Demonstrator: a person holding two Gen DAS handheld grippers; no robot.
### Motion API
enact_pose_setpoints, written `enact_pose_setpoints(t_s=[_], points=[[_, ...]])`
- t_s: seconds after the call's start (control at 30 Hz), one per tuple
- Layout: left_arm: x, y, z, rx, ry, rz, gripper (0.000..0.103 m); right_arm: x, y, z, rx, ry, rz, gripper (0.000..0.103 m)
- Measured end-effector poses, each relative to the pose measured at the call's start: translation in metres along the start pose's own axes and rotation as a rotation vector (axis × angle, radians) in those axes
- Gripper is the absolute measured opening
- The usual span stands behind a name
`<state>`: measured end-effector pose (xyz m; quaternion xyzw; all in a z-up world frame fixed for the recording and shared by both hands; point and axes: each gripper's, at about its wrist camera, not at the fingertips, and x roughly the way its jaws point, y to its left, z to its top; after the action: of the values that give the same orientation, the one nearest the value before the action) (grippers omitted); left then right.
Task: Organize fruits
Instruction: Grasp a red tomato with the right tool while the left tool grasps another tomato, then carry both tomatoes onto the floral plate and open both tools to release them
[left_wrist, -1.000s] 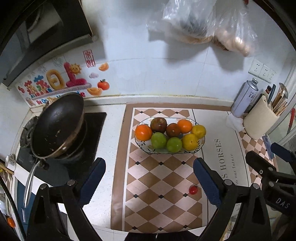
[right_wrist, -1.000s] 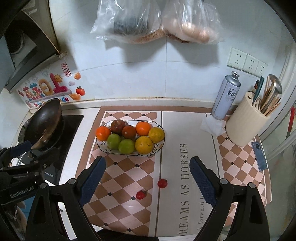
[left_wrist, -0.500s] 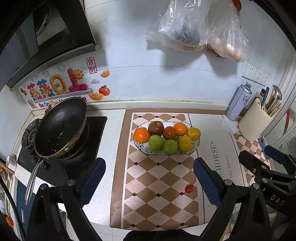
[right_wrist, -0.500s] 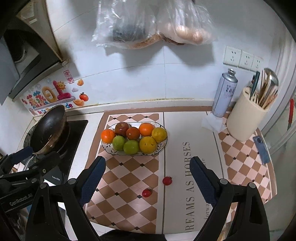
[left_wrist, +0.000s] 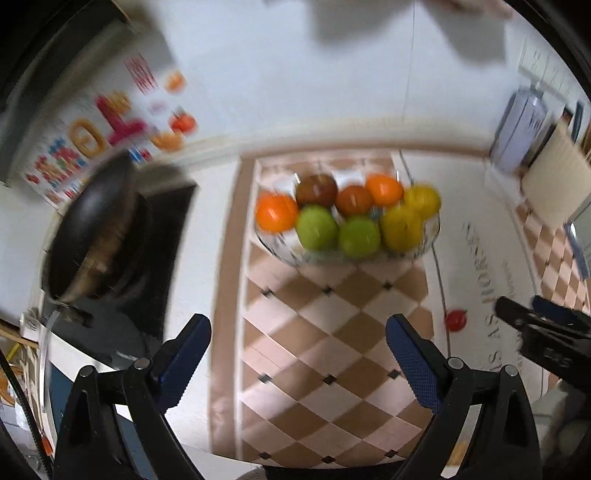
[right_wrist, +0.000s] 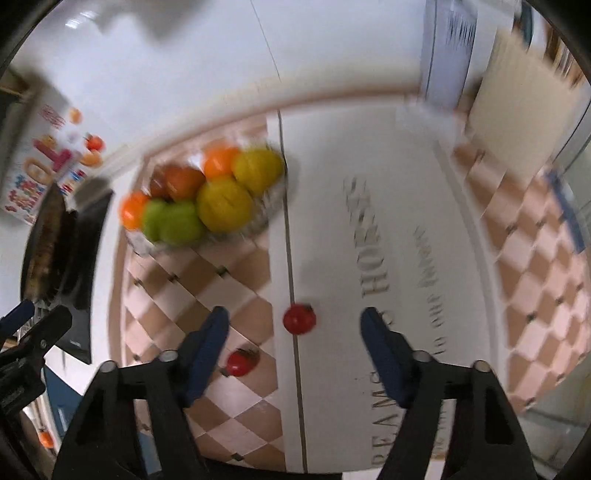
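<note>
A glass fruit bowl (left_wrist: 430, 242) holds oranges, green and yellow citrus and dark fruits on the checkered mat. In the right wrist view the bowl (right_wrist: 258, 221) is upper left. Two small red tomatoes lie loose on the mat: one (right_wrist: 299, 319) sits between my right gripper's (right_wrist: 293, 328) open fingers, the other (right_wrist: 242, 362) lies by the left fingertip. In the left wrist view one tomato (left_wrist: 455, 319) shows right of my open, empty left gripper (left_wrist: 297, 338). Both views are motion-blurred.
A black pan (left_wrist: 92, 229) sits on the stove at the left. A spray can (right_wrist: 450, 48) and a cream utensil holder (right_wrist: 517, 103) stand at the back right. The right gripper shows at the right edge of the left wrist view (left_wrist: 517, 317).
Both grippers have dropped lower and closer to the counter. The right gripper has moved in around one tomato. The fruit bowl looks larger in both views.
</note>
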<state>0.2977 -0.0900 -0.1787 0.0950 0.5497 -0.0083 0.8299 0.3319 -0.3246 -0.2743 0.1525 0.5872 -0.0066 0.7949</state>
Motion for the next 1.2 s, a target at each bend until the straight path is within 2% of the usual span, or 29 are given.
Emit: enact_pose_setpoints(t_s=[0.07,0.23,0.3,0.33,0.37,0.47,0.67,0.8,0.9,0.97,1.03,1.1,1.17,1.2], points=[[0.026,-0.009,-0.001,0.015,0.072,0.001,0.097,0.024,-0.004,0.000,0.005,0.024,-0.009,0.067],[0.070,-0.026,-0.009,0.043,0.194,-0.007,0.097,0.061,-0.002,0.001,-0.005,0.064,0.006,0.060],[0.085,-0.031,-0.012,0.049,0.242,-0.020,0.097,0.073,-0.001,0.000,-0.021,0.085,0.010,0.049],[0.092,-0.033,-0.015,0.047,0.269,-0.037,0.097,0.078,0.001,0.000,-0.031,0.100,0.012,0.038],[0.097,-0.035,-0.017,0.046,0.290,-0.055,0.097,0.080,0.002,-0.001,-0.038,0.104,0.013,0.035],[0.105,-0.043,-0.021,0.045,0.324,-0.118,0.097,0.074,0.000,-0.005,-0.042,0.079,0.010,0.035],[0.107,-0.073,-0.034,0.078,0.371,-0.271,0.094,0.048,-0.028,-0.013,0.029,0.045,0.010,0.035],[0.110,-0.097,-0.044,0.133,0.404,-0.310,0.088,0.035,-0.043,-0.018,0.048,0.039,-0.013,0.035],[0.112,-0.112,-0.048,0.175,0.415,-0.326,0.076,0.030,-0.050,-0.020,0.056,0.037,-0.022,0.035],[0.113,-0.122,-0.049,0.206,0.417,-0.322,0.073,0.028,-0.054,-0.022,0.068,0.036,-0.021,0.035],[0.115,-0.130,-0.051,0.230,0.410,-0.311,0.050,0.028,-0.054,-0.024,0.077,0.036,-0.018,0.035],[0.119,-0.135,-0.054,0.244,0.421,-0.307,0.035,0.030,-0.051,-0.024,0.079,0.037,-0.014,0.035],[0.117,-0.137,-0.055,0.258,0.397,-0.300,0.027,0.029,-0.048,-0.024,0.073,0.034,-0.012,0.035],[0.117,-0.137,-0.054,0.264,0.397,-0.300,0.027,0.028,-0.047,-0.024,0.071,0.032,-0.010,0.035]])
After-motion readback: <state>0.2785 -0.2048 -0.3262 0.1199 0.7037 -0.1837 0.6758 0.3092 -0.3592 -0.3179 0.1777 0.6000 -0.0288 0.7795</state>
